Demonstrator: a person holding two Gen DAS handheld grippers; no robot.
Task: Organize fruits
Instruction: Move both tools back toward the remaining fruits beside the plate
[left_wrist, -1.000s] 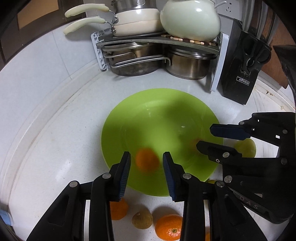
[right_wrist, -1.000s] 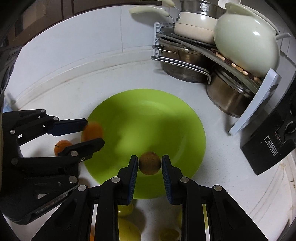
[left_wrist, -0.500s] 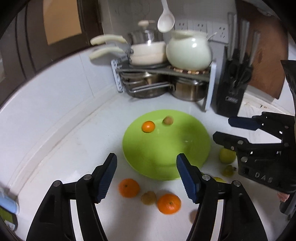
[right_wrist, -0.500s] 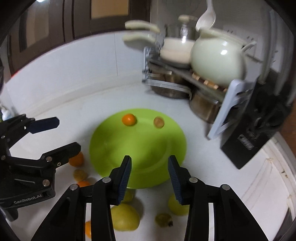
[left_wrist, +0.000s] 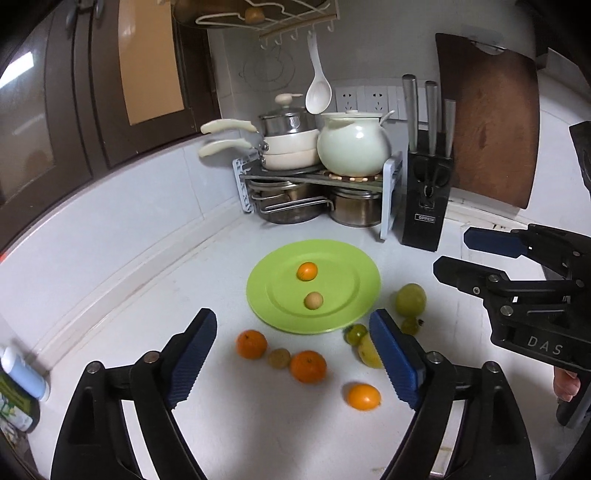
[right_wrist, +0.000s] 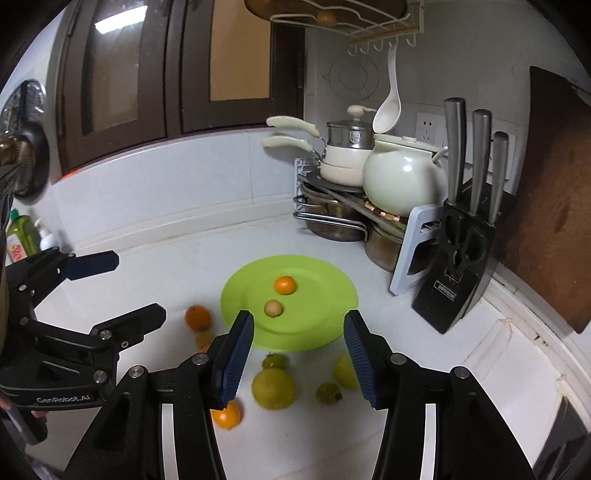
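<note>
Both grippers hang empty above the surface (left_wrist: 122, 280), the left gripper (left_wrist: 291, 354) and right gripper (right_wrist: 299, 354) with fingers opening on nothing. Two fruits sit on the green plate (left_wrist: 354, 266); the rest lie scattered at its six o'clock edge. Best next: descend squarely over one loose orange (left_wrist: 308, 366), straddling it before closing.

small fruit (right_wrist: 204, 339) perhaps half hidden

We released small orange tangerine (left_wrist: 307, 271) and tan round fruit (left_wrist: 313, 300) onto lime-green round plate (left_wrist: 365, 269); both grippers, left gripper (left_wrist: 295, 350) and right gripper (right_wrist: 298, 354), pulled back, jaws opening, empty.
</note>
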